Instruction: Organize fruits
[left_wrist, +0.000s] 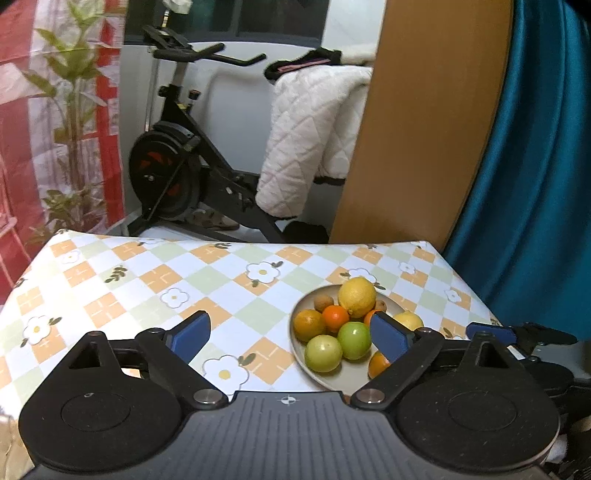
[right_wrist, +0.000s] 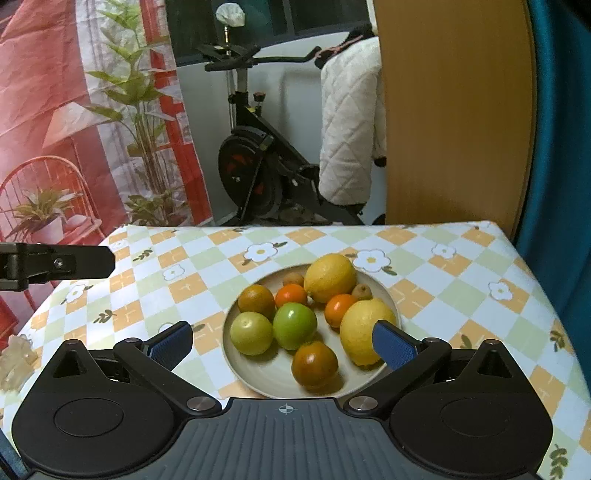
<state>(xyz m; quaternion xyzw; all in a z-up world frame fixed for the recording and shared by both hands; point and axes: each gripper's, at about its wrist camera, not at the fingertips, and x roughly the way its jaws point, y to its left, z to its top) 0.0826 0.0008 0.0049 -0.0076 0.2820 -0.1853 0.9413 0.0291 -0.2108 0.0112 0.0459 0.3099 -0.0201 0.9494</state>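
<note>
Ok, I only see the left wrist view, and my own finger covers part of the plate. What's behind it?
Observer: A second lemon, lying whole at the right side of the plate.
Operator: And the orange bit at the front?
Observer: That's a dark orange fruit, just in front of the brighter green fruit.
Operator: Is the right gripper holding anything?
Observer: No. The right gripper is wide open and its pads press on nothing.
</note>
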